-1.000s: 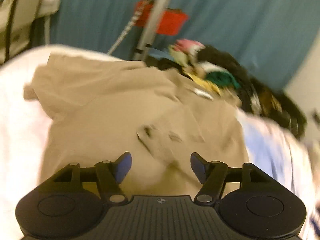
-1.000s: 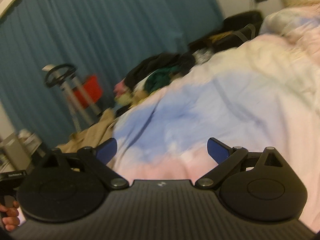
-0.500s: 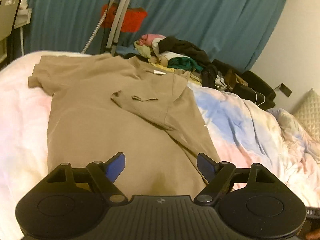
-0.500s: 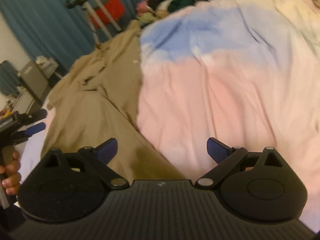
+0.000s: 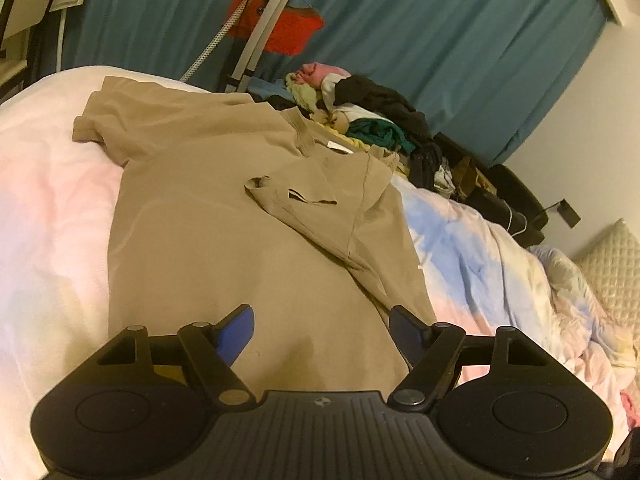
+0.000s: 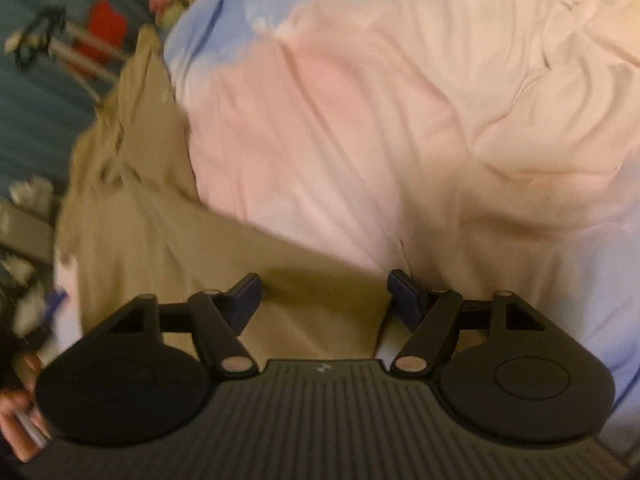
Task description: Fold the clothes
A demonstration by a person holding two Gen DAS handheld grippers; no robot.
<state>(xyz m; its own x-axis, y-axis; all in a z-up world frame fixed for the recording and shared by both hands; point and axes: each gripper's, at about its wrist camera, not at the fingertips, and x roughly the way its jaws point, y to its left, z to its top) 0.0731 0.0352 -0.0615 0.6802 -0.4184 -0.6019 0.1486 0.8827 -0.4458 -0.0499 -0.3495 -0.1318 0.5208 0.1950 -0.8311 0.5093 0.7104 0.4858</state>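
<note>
A tan T-shirt lies spread on the bed, neck toward the far curtain, its right sleeve folded in over the chest. My left gripper is open and empty above the shirt's lower hem. In the right wrist view the shirt shows at the left, blurred. My right gripper is open and empty, low over the shirt's lower right corner, where its edge meets the duvet.
The bed has a pink, white and blue duvet, also in the right wrist view. A heap of mixed clothes lies past the shirt's neck. A tripod and teal curtain stand behind. A quilted pillow is at far right.
The left gripper pulled back and up from the shirt's middle and widened slightly. The right gripper swung down from facing the room to the shirt's lower right corner, jaws narrowing a little.
</note>
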